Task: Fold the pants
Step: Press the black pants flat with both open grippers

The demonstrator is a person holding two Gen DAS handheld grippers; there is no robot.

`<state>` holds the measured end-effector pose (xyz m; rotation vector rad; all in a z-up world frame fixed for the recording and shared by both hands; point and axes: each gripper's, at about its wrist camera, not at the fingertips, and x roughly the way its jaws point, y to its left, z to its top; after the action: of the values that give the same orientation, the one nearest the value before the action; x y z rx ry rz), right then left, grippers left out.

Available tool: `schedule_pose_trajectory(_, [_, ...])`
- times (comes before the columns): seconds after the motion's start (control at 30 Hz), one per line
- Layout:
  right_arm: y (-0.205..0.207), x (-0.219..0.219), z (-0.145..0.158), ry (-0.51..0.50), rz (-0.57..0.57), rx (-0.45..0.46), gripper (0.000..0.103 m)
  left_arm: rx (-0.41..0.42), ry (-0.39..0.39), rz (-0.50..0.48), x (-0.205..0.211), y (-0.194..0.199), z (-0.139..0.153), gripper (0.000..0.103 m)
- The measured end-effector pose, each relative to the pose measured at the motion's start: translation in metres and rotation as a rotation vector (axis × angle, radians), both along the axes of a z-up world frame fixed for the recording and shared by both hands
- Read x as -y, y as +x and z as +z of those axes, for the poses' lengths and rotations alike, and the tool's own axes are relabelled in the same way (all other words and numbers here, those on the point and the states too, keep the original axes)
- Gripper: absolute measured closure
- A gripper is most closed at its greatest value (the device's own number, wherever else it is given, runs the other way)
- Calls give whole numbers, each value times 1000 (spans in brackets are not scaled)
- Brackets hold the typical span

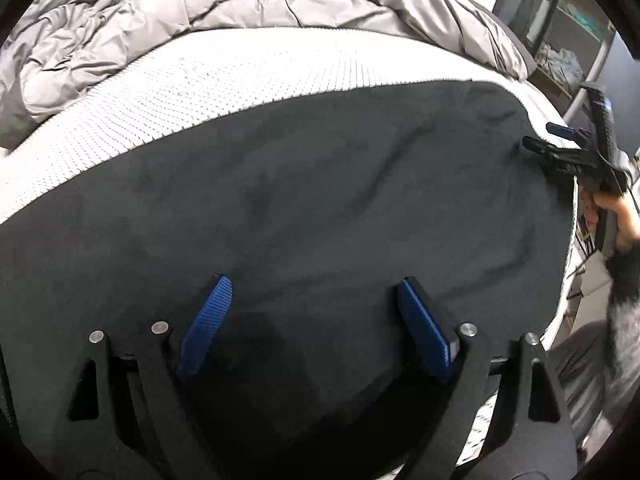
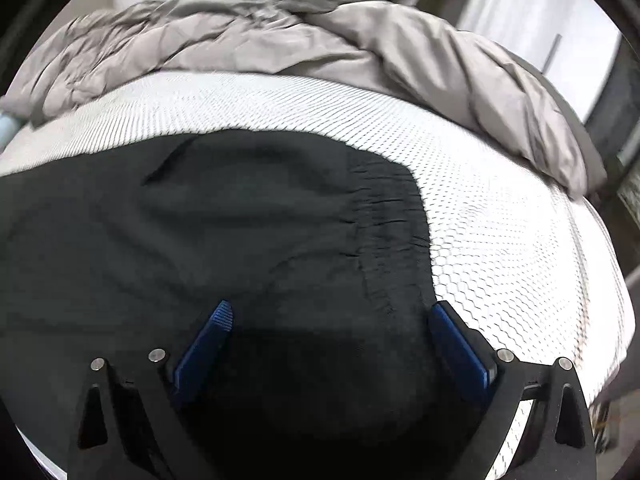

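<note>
1. Left gripper: jaws apart, empty, above the black pants.
2. Right gripper: jaws apart, empty, over the elastic waistband.
3. Pants: flat along the mattress's near edge.
4. Grey duvet: bunched at the far edge.

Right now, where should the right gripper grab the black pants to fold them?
Probably at the gathered elastic waistband, near its front corner. The pants lie flat on the white mattress, and the waistband's thick, bunched edge ends there, so it is easy to pinch. Come from the mattress side on the right; the right gripper hangs over that end with jaws wide open and nothing between them.
</note>
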<state>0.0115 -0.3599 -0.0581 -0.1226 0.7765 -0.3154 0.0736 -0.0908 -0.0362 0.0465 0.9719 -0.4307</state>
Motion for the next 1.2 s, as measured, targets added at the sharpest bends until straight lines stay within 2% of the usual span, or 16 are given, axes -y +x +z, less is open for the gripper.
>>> schedule_pose_trajectory(0.07, [-10,-31,20,-5,95,66,3,38,-56,-3,7,-1,14,19])
schedule_pose_trajectory(0.13, [-6,-62,29,72,199,76,2,43,-83,-34,24,10,19,19])
schedule_pose_trajectory(0.23, [21,-113,20,171,353,-2,2,33,-63,-59,50,33,14,19])
schedule_pose_trajectory(0.33, [51,-147,-8,126,417,-116,3,-45,11,-9,50,57,-7,19])
schedule_pose_trajectory(0.43, [61,-117,-20,77,347,-138,2,-37,11,16,28,57,-10,19])
schedule_pose_trajectory(0.57, [51,-30,-12,-67,-41,-92,2,-32,41,82,-13,60,-14,19])
schedule_pose_trajectory(0.6, [50,-15,-13,-53,-95,-87,2,-33,26,88,-19,59,-14,19])
schedule_pose_trajectory(0.67, [44,1,-9,68,-88,-58,2,-25,49,95,-21,56,-12,19])
schedule_pose_trajectory(0.73, [39,-9,1,18,-86,-53,2,-11,81,117,-20,52,-4,19])
schedule_pose_trajectory(0.8, [36,-27,22,-66,-101,-11,2,24,31,103,-15,45,12,19])
schedule_pose_trajectory(0.83, [28,-39,32,-62,-80,32,2,50,5,85,-8,45,21,19])
schedule_pose_trajectory(0.93, [31,-70,45,95,78,89,2,103,-32,27,19,58,36,17])
schedule_pose_trajectory(0.97, [42,-90,45,176,169,84,2,98,-33,14,29,67,36,17])
schedule_pose_trajectory(1.03, [59,-119,35,242,271,37,2,66,-13,5,43,86,29,17])
schedule_pose_trajectory(1.13, [86,-152,8,147,337,-68,2,12,17,20,43,111,7,17])
schedule_pose_trajectory(1.2, [106,-127,-8,69,331,-118,4,-41,26,50,29,117,-14,17])
